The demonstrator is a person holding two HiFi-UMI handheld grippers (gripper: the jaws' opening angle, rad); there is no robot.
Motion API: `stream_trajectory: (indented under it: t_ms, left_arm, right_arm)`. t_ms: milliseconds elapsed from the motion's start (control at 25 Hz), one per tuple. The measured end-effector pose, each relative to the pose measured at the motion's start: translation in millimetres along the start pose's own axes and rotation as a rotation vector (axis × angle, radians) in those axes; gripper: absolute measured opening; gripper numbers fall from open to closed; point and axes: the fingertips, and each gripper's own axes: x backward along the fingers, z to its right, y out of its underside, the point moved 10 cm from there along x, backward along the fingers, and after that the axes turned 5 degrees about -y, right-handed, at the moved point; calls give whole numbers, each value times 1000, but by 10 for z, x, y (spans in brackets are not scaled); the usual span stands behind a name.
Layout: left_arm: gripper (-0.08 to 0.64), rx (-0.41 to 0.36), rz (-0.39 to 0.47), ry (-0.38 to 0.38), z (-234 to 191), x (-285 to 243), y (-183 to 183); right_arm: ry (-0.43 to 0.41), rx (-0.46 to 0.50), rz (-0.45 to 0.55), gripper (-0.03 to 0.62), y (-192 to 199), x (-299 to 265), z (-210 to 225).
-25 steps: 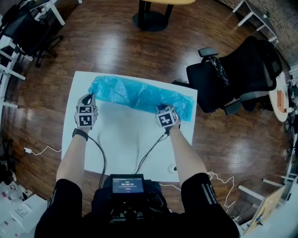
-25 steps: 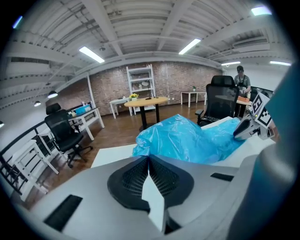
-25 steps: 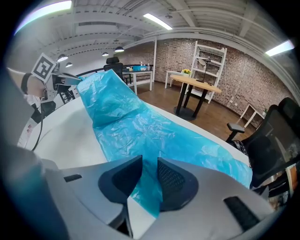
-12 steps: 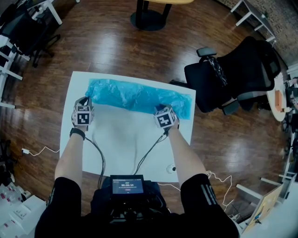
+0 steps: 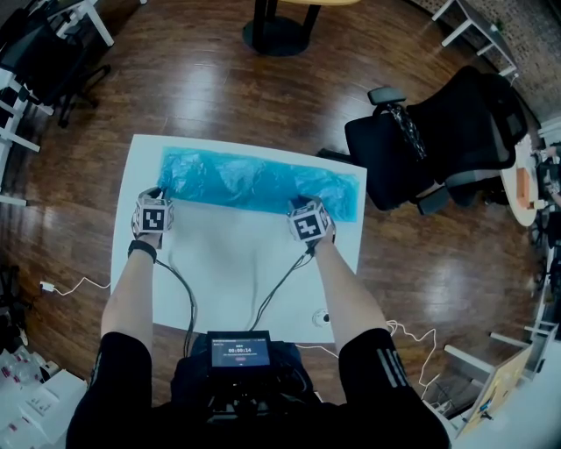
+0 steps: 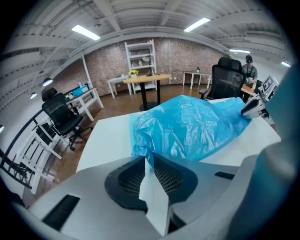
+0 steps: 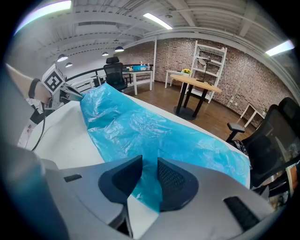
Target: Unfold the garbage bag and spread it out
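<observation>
A blue garbage bag [image 5: 254, 180] lies stretched as a long band along the far side of the white table [image 5: 228, 263]. My left gripper [image 5: 158, 191] is at the bag's left near corner. In the left gripper view the left gripper [image 6: 149, 159] has its jaws opening, a slim gap showing, with the corner of the bag [image 6: 197, 126] still reaching in between them. My right gripper [image 5: 298, 203] rests at the bag's near edge toward the right. In the right gripper view the right gripper [image 7: 149, 171] stands open, and the bag [image 7: 154, 131] lies in the gap between its jaws.
A black office chair [image 5: 438, 140] stands just off the table's right far corner. A round table base [image 5: 276, 22] is on the wood floor beyond. A small white object [image 5: 324, 317] sits near the table's front edge. Cables run from both grippers to a screen [image 5: 239, 349] at my chest.
My left gripper has moved left along the table, and the bag's left end has gone with it, so the bag lies longer and flatter. The right gripper has hardly moved.
</observation>
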Motion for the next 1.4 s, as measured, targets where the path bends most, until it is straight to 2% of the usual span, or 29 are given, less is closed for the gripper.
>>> stream_trajectory:
  t_ms: [120, 280, 800, 1200, 1400]
  left_arm:
    - [83, 19, -31, 40, -4, -83, 80]
    - [128, 7, -60, 24, -45, -73, 104]
    - [299, 36, -71, 11, -114, -55, 94]
    - [334, -15, -37, -20, -236, 55, -8]
    - [333, -49, 49, 15, -171, 205, -214]
  right_arm:
    - [5, -1, 2, 137, -4, 2, 0]
    - [3, -5, 6, 137, 4, 6, 5]
    - [7, -11, 13, 137, 10, 12, 7]
    - [10, -10, 13, 137, 9, 12, -3]
    - [13, -10, 11, 137, 12, 5, -5]
